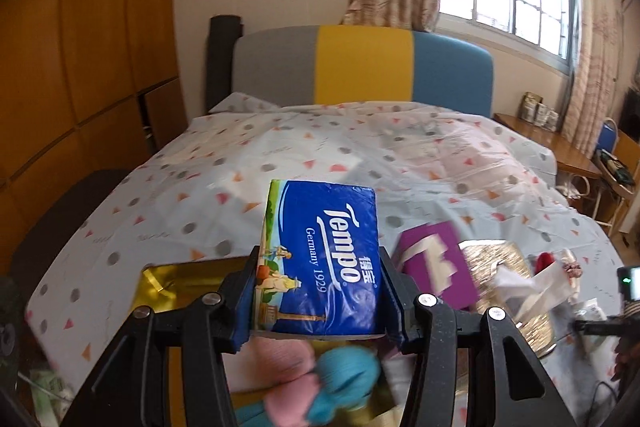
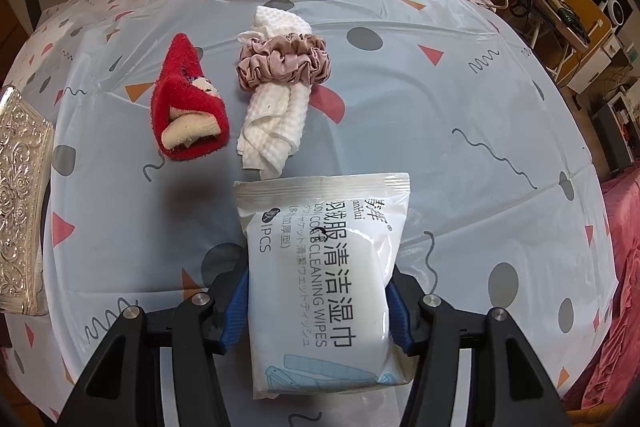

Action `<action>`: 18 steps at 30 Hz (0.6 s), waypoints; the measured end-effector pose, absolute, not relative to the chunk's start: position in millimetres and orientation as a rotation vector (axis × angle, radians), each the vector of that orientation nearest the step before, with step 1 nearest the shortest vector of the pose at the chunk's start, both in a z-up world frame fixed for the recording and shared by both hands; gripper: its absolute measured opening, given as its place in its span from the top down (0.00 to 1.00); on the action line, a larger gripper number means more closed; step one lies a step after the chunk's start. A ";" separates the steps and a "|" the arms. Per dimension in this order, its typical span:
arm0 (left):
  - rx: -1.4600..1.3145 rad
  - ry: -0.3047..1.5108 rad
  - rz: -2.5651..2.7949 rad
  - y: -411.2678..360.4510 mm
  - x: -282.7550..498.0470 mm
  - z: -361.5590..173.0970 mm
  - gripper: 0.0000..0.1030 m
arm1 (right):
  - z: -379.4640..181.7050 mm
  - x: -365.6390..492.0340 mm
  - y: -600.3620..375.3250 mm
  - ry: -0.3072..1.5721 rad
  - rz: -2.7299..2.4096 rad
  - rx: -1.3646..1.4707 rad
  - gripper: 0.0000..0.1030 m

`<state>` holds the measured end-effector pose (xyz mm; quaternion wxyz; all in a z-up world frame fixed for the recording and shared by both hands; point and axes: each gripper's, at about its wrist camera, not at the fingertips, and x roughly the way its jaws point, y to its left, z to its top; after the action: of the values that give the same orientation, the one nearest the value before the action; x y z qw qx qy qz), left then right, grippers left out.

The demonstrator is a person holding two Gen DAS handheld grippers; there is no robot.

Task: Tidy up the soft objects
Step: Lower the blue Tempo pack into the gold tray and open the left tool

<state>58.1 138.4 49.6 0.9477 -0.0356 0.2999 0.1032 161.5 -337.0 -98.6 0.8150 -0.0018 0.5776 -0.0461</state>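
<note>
My left gripper (image 1: 320,291) is shut on a blue Tempo tissue pack (image 1: 320,259) and holds it above a gold box (image 1: 168,279) with pink and teal knitted items (image 1: 320,383) inside. My right gripper (image 2: 320,299) is shut on a white pack of cleaning wipes (image 2: 324,267) above the bed. Beyond it lie a red sock (image 2: 188,107) and a white cloth (image 2: 276,111) ringed by a pink scrunchie (image 2: 286,61).
A purple tissue box (image 1: 436,263) and an embossed gold box (image 1: 508,287) sit right of the left gripper; the embossed box also shows in the right wrist view (image 2: 20,203). The patterned plastic sheet (image 2: 460,115) covers the bed. A wooden desk (image 1: 540,139) stands at right.
</note>
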 end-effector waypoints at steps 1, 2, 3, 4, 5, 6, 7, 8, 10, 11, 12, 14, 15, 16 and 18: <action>-0.079 0.615 0.220 145.2 53.7 46.7 0.49 | -98.6 161.1 -336.3 1.231 -0.100 -0.006 0.43; -0.083 0.619 0.232 151.2 50.3 44.1 0.49 | -98.7 160.8 -335.2 1.231 -0.101 -0.012 0.43; -0.088 0.622 0.248 158.5 45.6 40.9 0.49 | -98.7 160.5 -333.7 1.229 -0.102 -0.020 0.43; -0.093 0.628 0.258 164.3 42.2 37.7 0.49 | -98.8 160.0 -332.1 1.228 -0.103 -0.028 0.44; -0.103 0.635 0.273 171.7 37.8 33.4 0.49 | -98.7 159.8 -330.7 1.226 -0.104 -0.037 0.45; -0.109 0.640 0.283 176.4 34.9 30.4 0.49 | -98.6 159.3 -329.2 1.224 -0.103 -0.046 0.45; -0.114 0.647 0.293 181.4 31.6 27.0 0.49 | -98.7 158.9 -328.0 1.222 -0.103 -0.053 0.45; -0.119 0.654 0.304 186.4 28.2 23.5 0.49 | -98.8 158.5 -326.8 1.220 -0.103 -0.058 0.45; -0.136 0.667 0.323 195.4 22.2 16.6 0.49 | -99.1 158.1 -325.6 1.218 -0.103 -0.066 0.45; -0.146 0.677 0.330 200.2 19.0 12.2 0.49 | -99.6 158.1 -324.7 1.217 -0.103 -0.070 0.45; -0.153 0.683 0.337 203.7 17.1 9.0 0.49 | -99.7 158.0 -324.0 1.215 -0.104 -0.072 0.45; -0.177 0.703 0.341 211.3 12.1 1.5 0.49 | -99.7 157.3 -323.7 1.215 -0.104 -0.070 0.45; -0.195 0.717 0.341 215.7 9.8 -3.3 0.49 | -99.7 157.3 -324.5 1.215 -0.104 -0.064 0.45; -0.216 0.728 0.342 220.4 6.3 -8.1 0.49 | -99.0 156.5 -325.3 1.216 -0.104 -0.056 0.45; -0.258 0.749 0.340 229.3 -0.4 -16.1 0.49 | -98.4 157.0 -327.5 1.219 -0.105 -0.048 0.45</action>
<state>-0.4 229.3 -16.1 0.9085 -0.1249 0.3631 0.1647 157.0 -327.5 -98.4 0.8183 -0.0225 0.5722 -0.0494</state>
